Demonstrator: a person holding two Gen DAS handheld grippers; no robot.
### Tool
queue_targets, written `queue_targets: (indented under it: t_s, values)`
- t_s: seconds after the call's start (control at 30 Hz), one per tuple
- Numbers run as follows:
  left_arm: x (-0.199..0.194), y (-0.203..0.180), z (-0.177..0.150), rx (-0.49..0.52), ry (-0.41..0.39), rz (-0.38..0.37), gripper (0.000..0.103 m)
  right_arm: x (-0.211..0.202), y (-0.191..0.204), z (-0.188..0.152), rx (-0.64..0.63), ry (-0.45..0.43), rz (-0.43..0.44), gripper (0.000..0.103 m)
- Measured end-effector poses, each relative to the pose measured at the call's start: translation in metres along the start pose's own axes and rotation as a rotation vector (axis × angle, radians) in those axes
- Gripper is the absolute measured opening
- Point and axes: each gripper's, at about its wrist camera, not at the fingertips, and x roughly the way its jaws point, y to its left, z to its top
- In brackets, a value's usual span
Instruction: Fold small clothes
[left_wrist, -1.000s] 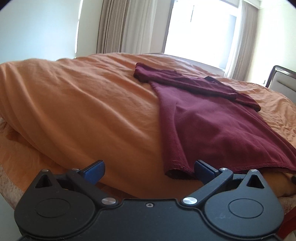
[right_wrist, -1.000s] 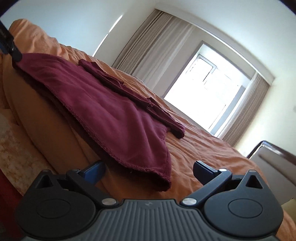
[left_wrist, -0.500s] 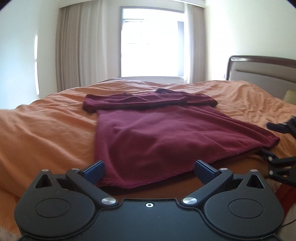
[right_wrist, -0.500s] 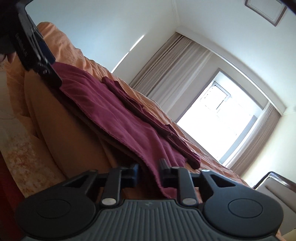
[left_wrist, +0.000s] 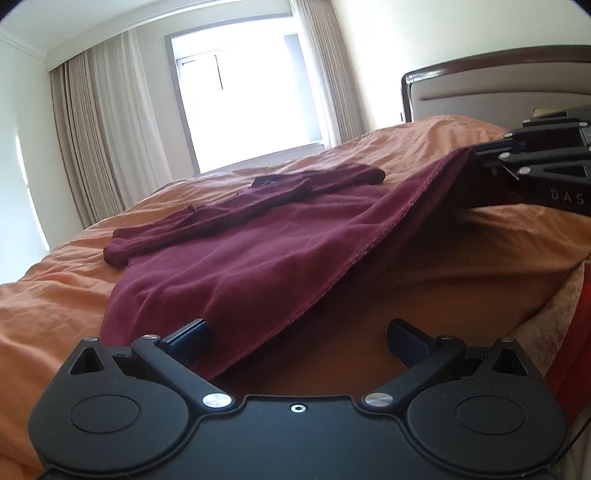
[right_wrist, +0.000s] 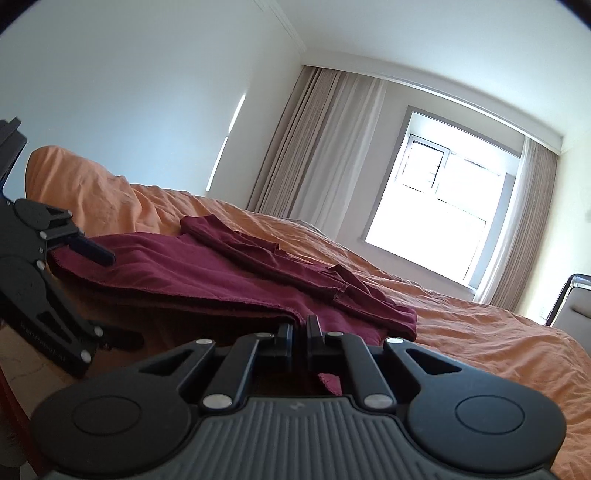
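Our right gripper (right_wrist: 300, 334) has its jaws pressed together on the near hem corner of the dark red shirt (right_wrist: 207, 273), and a scrap of the same cloth shows pinched behind the fingers; that corner is raised off the bed, so the hem hangs in a slope from it. Our left gripper (left_wrist: 297, 341) has its jaws wide apart with nothing clamped: the other near corner of the shirt lies just in front of and against its left finger (left_wrist: 188, 341), and in the right wrist view one finger sits on top of the cloth at that corner, but no pad presses on it that we can see. Beyond the tools, the shirt is spread flat on the orange bedcover (left_wrist: 55, 295), hem toward us and collar toward the window (left_wrist: 240, 107). Both sleeves already lie folded inward across the upper part of the body, so we judge the sleeve folds done. What is left, as we read it, is for the left jaws to take the second hem corner, then to carry the hem up toward the collar to halve the body, and perhaps one more fold after that. The padded headboard (left_wrist: 491, 88) stands off to the right, well clear of the work.
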Motion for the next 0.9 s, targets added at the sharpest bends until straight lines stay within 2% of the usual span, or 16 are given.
queue_targets:
  t_s: [0.1,0.2,0.27,0.4,0.43,0.53,0.57,0.7,0.77,0.8,0.87,0.9]
  values:
    - [-0.002,0.010,0.006,-0.009,-0.017,0.049,0.102,-0.001,0.002,-0.008,-0.021,0.020,0.002,0.008]
    - [-0.008,0.026,0.006,0.027,-0.028,0.133,0.095,-0.003,0.012,-0.022,-0.044,0.056,0.005,0.008]
    - [-0.014,0.039,0.004,0.030,-0.028,0.149,0.092,0.001,0.019,-0.033,-0.084,0.093,-0.014,0.009]
    - [-0.022,0.054,-0.002,0.033,-0.007,0.202,0.091,0.002,0.020,-0.052,-0.116,0.154,-0.053,0.013]
    - [-0.023,0.056,-0.005,0.038,0.006,0.219,0.089,0.001,0.019,-0.055,-0.123,0.154,-0.067,0.017]
    - [-0.029,0.060,-0.011,0.047,0.007,0.243,0.083,0.002,0.015,-0.057,-0.141,0.150,-0.100,0.038]
    - [-0.031,0.060,-0.013,0.051,0.004,0.250,0.082,0.001,0.011,-0.057,-0.126,0.151,-0.095,0.041]
    - [-0.038,0.058,-0.013,0.044,-0.021,0.242,0.076,0.001,-0.007,-0.054,-0.017,0.159,-0.054,0.039]
    - [-0.041,0.059,-0.011,0.022,-0.031,0.220,0.066,0.001,-0.011,-0.053,-0.008,0.156,-0.061,0.032]
    - [-0.041,0.060,-0.009,0.018,-0.036,0.214,0.064,0.002,-0.011,-0.052,-0.009,0.153,-0.061,0.031]
    - [-0.041,0.059,-0.006,0.030,-0.046,0.207,0.059,0.001,-0.010,-0.050,-0.012,0.146,-0.057,0.020]
    - [-0.042,0.059,-0.005,0.042,-0.052,0.204,0.058,0.001,-0.009,-0.049,-0.019,0.144,-0.059,0.019]
